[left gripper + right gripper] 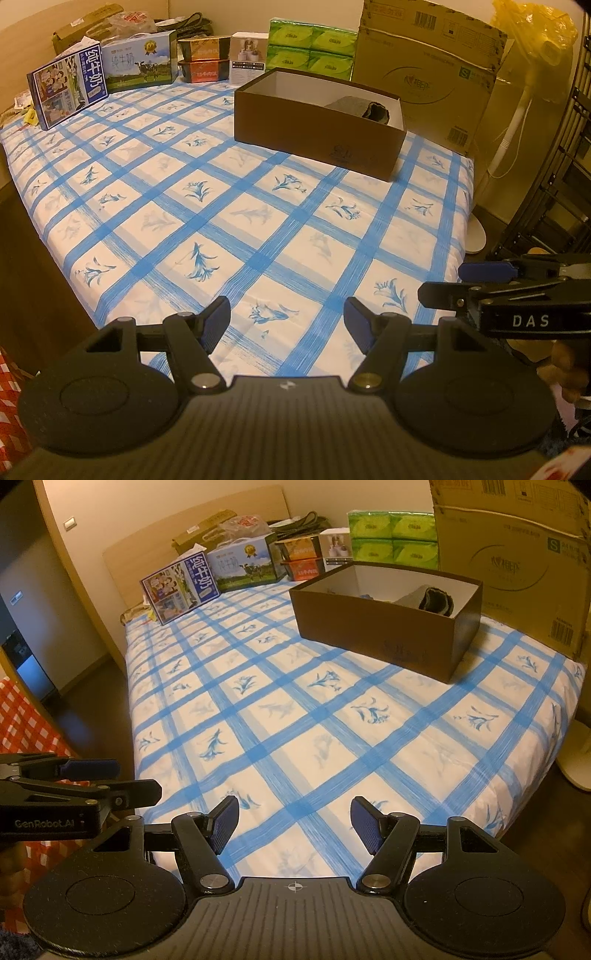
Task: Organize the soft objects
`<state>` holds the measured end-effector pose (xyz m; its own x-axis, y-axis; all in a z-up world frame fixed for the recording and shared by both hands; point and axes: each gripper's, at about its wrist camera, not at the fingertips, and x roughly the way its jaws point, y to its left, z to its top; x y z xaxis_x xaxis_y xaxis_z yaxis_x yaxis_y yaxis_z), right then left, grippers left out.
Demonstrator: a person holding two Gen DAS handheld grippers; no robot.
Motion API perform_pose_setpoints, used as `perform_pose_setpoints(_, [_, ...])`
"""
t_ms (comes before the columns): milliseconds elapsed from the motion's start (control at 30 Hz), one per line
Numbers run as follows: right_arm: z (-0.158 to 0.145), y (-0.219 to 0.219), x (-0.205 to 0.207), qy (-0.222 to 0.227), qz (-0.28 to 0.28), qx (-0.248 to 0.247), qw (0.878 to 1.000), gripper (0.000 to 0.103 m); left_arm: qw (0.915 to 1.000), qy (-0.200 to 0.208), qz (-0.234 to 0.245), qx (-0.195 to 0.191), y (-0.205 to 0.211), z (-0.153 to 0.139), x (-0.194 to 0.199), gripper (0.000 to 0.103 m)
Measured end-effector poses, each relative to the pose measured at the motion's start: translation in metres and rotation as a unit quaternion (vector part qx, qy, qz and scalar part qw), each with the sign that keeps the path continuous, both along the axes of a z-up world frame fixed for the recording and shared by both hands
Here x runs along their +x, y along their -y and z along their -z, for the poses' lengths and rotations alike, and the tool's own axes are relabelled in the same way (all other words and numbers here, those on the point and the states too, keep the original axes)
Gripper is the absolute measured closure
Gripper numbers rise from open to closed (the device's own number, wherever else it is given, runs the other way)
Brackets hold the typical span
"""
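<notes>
Both tools hung over the near edge of the bed (207, 206), side by side and tilted downward; the left tool (286, 325) stood released with nothing between its jaws; the right tool (293, 825) was likewise spread and empty. The soft things, a grey piece (408, 595) and a dark piece (437, 600), already lay inside the open brown box (373, 627), tucked against its far right corner. That box sat well ahead of both tools and off to the right, its long axis running from far left to near right; the right tool appeared the nearer one. No loose soft thing showed on the checked sheet between, so the sorting looked nearly finished.
</notes>
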<state>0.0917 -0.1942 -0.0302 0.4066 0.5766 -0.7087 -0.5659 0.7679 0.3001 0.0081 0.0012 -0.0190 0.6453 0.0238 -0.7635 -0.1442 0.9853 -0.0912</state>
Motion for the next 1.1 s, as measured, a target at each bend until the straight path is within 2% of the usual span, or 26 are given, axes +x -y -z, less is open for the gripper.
perform_pose_setpoints(1100, [0.0029,-0.0012,0.0014,-0.003,-0.002,-0.001,1.000,0.036,1.0000,-0.003,0.001,-0.004,-0.0005,0.0038,0.0034,0.037])
